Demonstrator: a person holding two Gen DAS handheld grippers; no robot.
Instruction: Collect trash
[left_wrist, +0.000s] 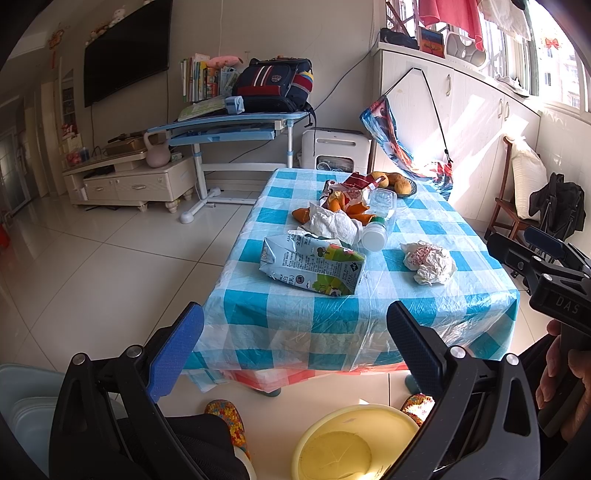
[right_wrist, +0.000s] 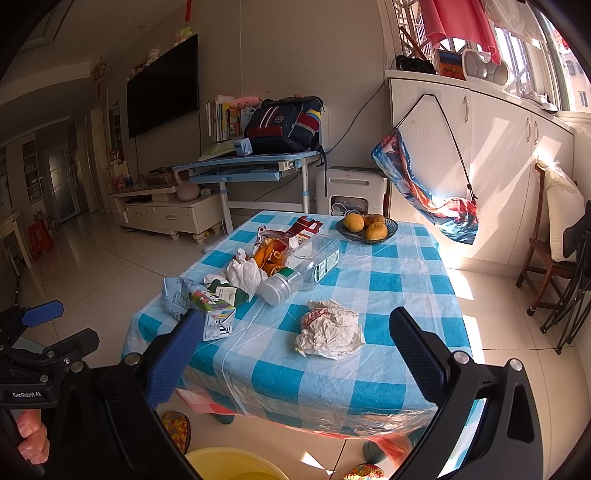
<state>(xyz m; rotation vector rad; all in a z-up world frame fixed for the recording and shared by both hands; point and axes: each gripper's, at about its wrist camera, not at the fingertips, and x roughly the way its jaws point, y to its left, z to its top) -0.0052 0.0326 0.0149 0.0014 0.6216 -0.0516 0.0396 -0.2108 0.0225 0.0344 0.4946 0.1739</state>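
On the blue-checked table (left_wrist: 424, 317) (right_wrist: 384, 295) lies trash: a crushed milk carton (left_wrist: 314, 266) (right_wrist: 199, 302), a crumpled white wrapper (left_wrist: 430, 262) (right_wrist: 330, 328), an empty plastic bottle (left_wrist: 378, 225) (right_wrist: 303, 269), tissues (left_wrist: 332, 221) (right_wrist: 243, 273) and orange peels (left_wrist: 351, 206) (right_wrist: 271, 256). My left gripper (left_wrist: 295, 347) is open, held short of the table's near edge in line with the carton. My right gripper (right_wrist: 291, 354) is open too, just before the wrapper. A yellow bin (left_wrist: 354, 443) (right_wrist: 232, 465) stands on the floor below both.
A bowl of fruit (left_wrist: 397, 184) (right_wrist: 367, 227) sits at the table's far end beside a snack bag (right_wrist: 303, 227). Behind are a blue desk (left_wrist: 229, 129), a TV cabinet (left_wrist: 129, 181) and a wooden chair (right_wrist: 546, 251) at the right. Slippered feet (left_wrist: 229, 424) stand by the bin.
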